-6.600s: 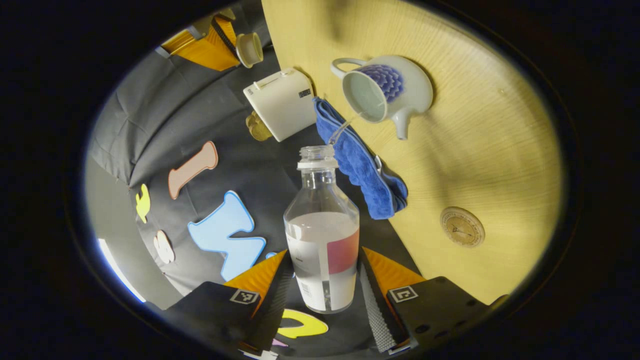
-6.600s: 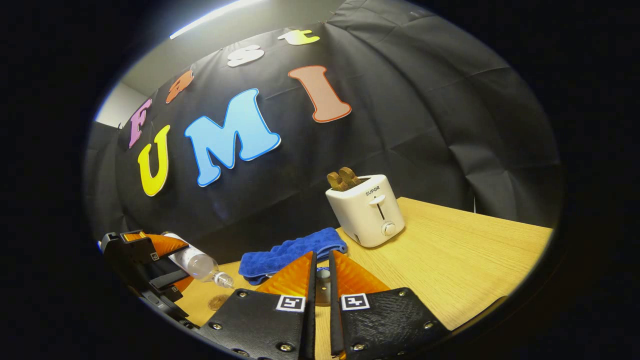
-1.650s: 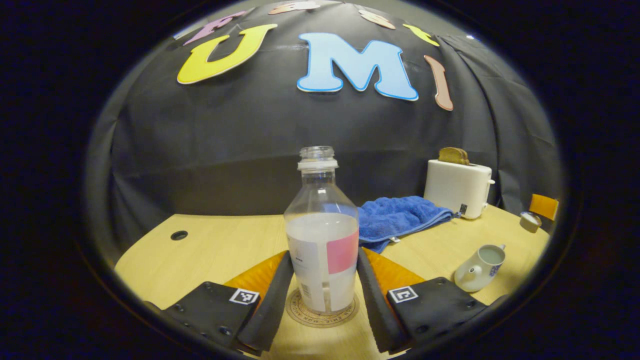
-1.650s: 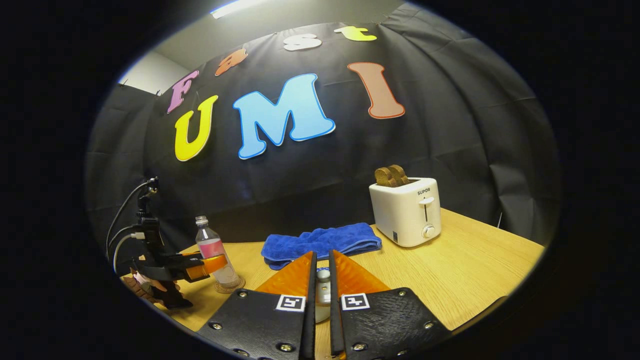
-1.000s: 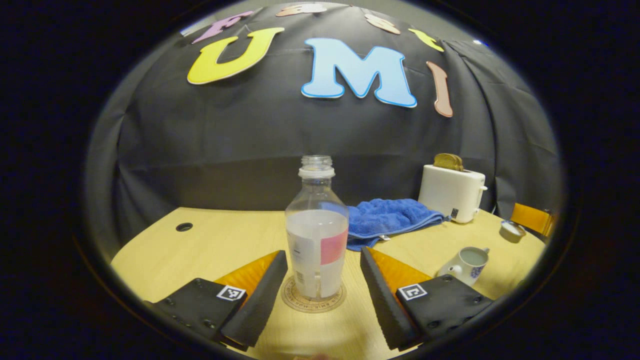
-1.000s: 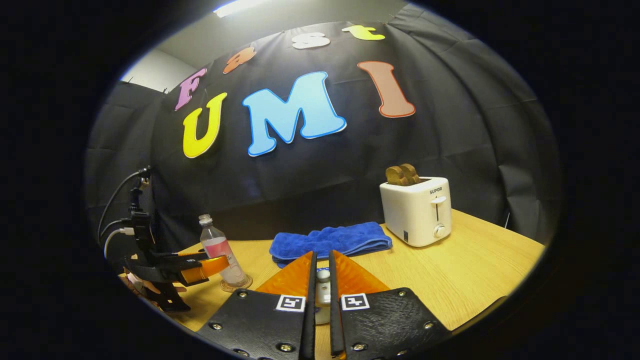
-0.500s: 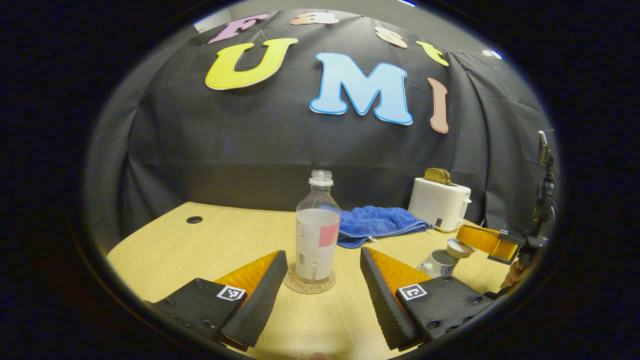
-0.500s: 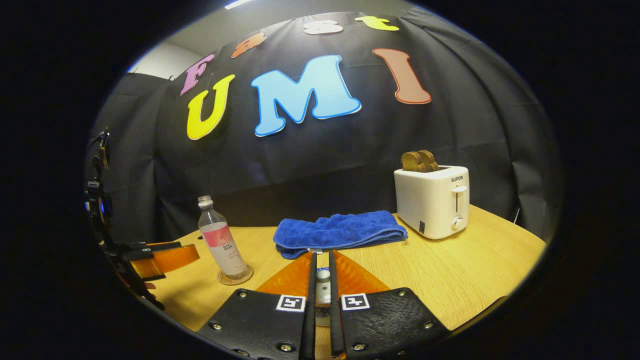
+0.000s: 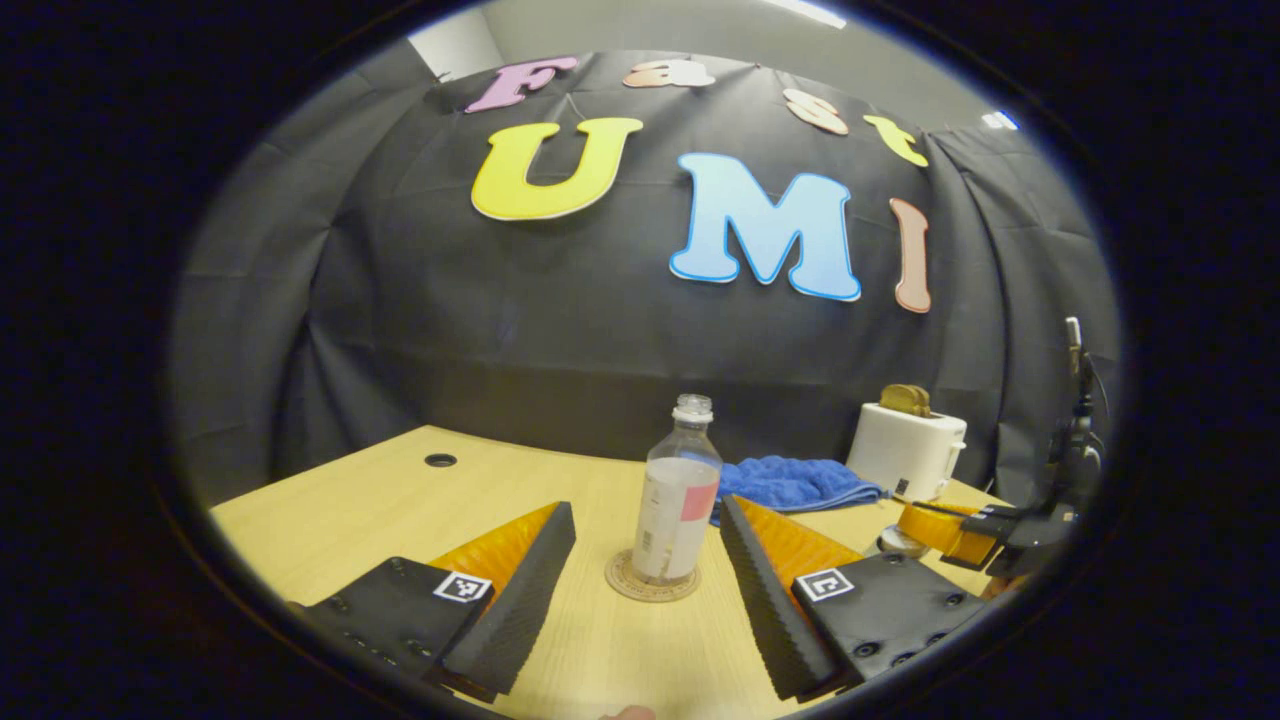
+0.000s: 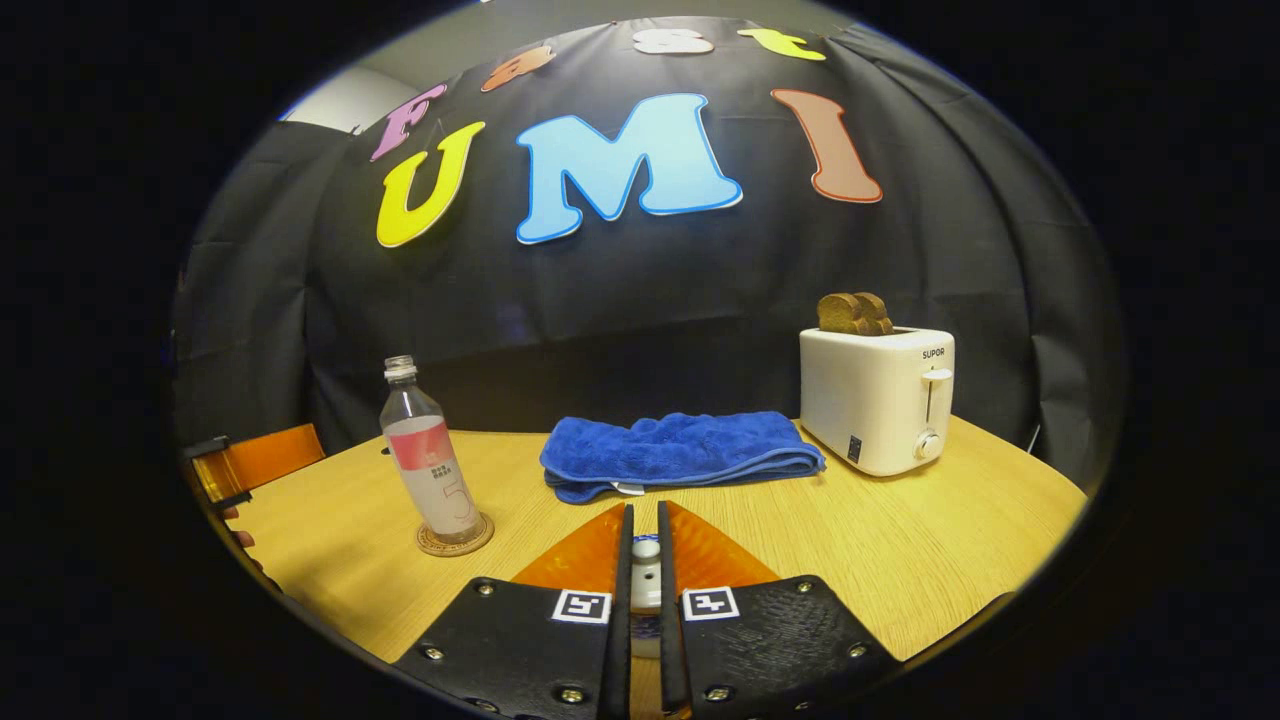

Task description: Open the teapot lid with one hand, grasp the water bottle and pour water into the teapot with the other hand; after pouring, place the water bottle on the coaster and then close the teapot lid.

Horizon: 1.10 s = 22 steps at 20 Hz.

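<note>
- Between the spread fingers of the left gripper [image 9: 640,600], in the left gripper view, there's the water bottle [image 9: 678,500], upright on the round coaster [image 9: 652,577], ahead of the fingertips and clear of both — nothing pressed, jaws wide apart.
- The bottle is uncapped, part full, with a label around its lower half.
- Off past the right-hand finger in that same view: the other gripper [image 9: 938,528], with something pale and round at its tips; whether that's the lid or the pot, too small and too hidden to call.
- Further back on that side, a blue towel [image 9: 800,482] lying flat and a white toaster [image 9: 908,450] with toast poking out of the top.
- Over to the right gripper view: the right gripper [image 10: 640,570] has its fingers drawn almost together on the pale knob of the teapot lid [image 10: 646,575], pinched right in the slot between them.
- Below the knob a sliver of white and blue shows; whether the lid sits on the pot or hangs above it, I can't tell.
- This view gives the bottle from the side, well left of the fingers, standing on the coaster on the wooden table [image 10: 900,540].
- Towel straight ahead beyond the fingertips, toaster to the right of it, the two just apart.
- At the far left edge, one finger of the left gripper peeks in, near the bottle but not touching.
</note>
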Each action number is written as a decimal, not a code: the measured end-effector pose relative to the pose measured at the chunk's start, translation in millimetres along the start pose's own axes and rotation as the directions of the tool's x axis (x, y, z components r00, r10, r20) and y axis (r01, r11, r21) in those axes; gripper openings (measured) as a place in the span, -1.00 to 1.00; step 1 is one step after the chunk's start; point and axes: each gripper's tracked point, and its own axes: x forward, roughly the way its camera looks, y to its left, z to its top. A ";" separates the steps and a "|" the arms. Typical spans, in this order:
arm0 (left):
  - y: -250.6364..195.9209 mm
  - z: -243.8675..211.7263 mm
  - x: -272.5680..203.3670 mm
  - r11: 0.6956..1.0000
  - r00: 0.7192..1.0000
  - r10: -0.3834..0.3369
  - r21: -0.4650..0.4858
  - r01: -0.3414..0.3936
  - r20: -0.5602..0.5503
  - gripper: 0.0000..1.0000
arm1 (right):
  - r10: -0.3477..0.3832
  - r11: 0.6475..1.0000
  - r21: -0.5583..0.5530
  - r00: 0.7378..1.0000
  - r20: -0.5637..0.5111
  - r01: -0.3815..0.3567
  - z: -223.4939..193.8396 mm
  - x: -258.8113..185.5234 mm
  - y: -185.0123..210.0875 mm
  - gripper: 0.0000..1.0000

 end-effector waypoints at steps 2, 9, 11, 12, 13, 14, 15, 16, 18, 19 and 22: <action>6.3 0.4 -2.5 0.999 0.999 0.035 -0.003 -0.035 0.010 0.94 | -0.004 1.000 -0.005 1.000 -0.005 0.004 -3.2 1.7 1.3 -0.77; 9.5 -3.9 -1.2 0.993 0.998 0.056 -0.109 -0.051 0.039 0.94 | -0.015 1.000 0.024 1.000 -0.004 0.015 -6.2 1.2 0.8 -0.71; 10.8 -6.5 -1.6 0.994 0.998 0.059 -0.092 -0.056 0.033 0.94 | -0.018 0.999 0.029 1.000 0.007 0.018 -2.0 -2.4 -1.2 -0.59; 10.0 -7.2 -0.6 0.995 0.998 0.060 -0.084 -0.057 0.034 0.94 | -0.031 0.999 0.025 0.999 0.021 0.031 4.0 -4.5 -4.6 -0.39; 9.2 -6.4 -0.7 0.995 0.998 0.059 -0.079 -0.056 0.035 0.94 | -0.055 0.998 0.017 0.997 0.050 0.055 11.0 -10.5 -10.7 -0.03; 7.0 -7.3 -0.5 0.996 0.998 0.055 -0.074 -0.053 0.033 0.94 | -0.070 0.998 0.012 0.994 0.083 0.069 20.1 -12.6 -14.6 0.14; 5.5 -8.8 -0.3 0.996 0.998 0.052 -0.070 -0.050 0.028 0.94 | -0.078 0.997 0.013 0.991 0.106 0.077 25.4 -14.8 -16.7 0.14; 4.8 -11.3 0.4 0.997 0.998 0.051 -0.064 -0.050 0.025 0.94 | -0.079 0.997 0.021 0.990 0.120 0.077 29.1 -17.1 -17.6 0.14; 2.4 -12.0 -0.5 0.998 0.998 0.049 -0.051 -0.047 0.027 0.94 | -0.080 0.996 0.038 0.987 0.137 0.076 33.5 -21.6 -18.1 0.13; -1.8 -11.7 -2.3 0.998 0.999 0.041 -0.046 -0.040 0.028 0.94 | -0.084 0.996 0.037 0.987 0.140 0.079 36.3 -25.5 -18.6 0.13; -15.6 -12.4 -22.9 1.000 0.999 0.025 -0.001 -0.025 0.044 0.94 | -0.114 0.993 0.042 0.980 0.164 0.108 42.7 -53.9 -18.9 0.13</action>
